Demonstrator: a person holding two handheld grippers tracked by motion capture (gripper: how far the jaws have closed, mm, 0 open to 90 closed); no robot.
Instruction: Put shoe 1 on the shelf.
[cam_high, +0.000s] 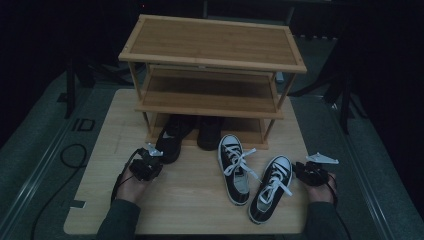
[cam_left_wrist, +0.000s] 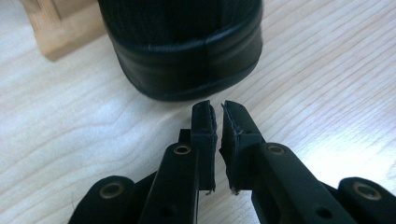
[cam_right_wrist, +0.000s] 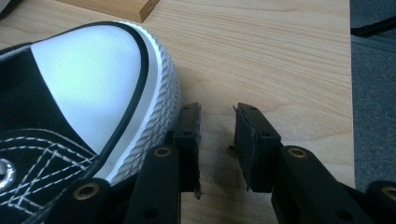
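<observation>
A: Bamboo shoe rack (cam_high: 212, 45) at the far end of the table (cam_high: 195, 210), three tiers, upper two bare.

B: Bottom tier taken by two dark shoes. Black shoe (cam_high: 172, 140) on the left sticking out over the table, heel towards the near edge. Second dark shoe (cam_high: 209, 132) tucked further in beside it.

A: And the canvas pair, out on the table in front of the rack?

B: Left sneaker (cam_high: 235, 170) and right sneaker (cam_high: 270, 187), black with white laces and white toe caps, toes pointing at the rack, close together but apart.

A: Grippers next.

B: Left gripper (cam_high: 150, 162) just short of the black shoe's heel (cam_left_wrist: 187, 70), jaws nearly closed, a thin slit between them, nothing held. Right gripper (cam_high: 302, 167) close beside the right sneaker's toe cap (cam_right_wrist: 88, 88), jaws a narrow way apart, empty, the nearer jaw right against the ribbed rubber edge.

A: Handling?

B: Probably light, both kinds. Canvas uppers soft and likely to fold under a pinch; rubber toe band stiff and grippy but too broad for these jaws. Better hold likely on the heel collar or the side wall by the eyelets, one jaw inside, one outside. Laces loose, liable to drag or snag. Black shoe's heel band smooth, perhaps slippery; collar rim the safer bite, jaws opened wider first.
</observation>
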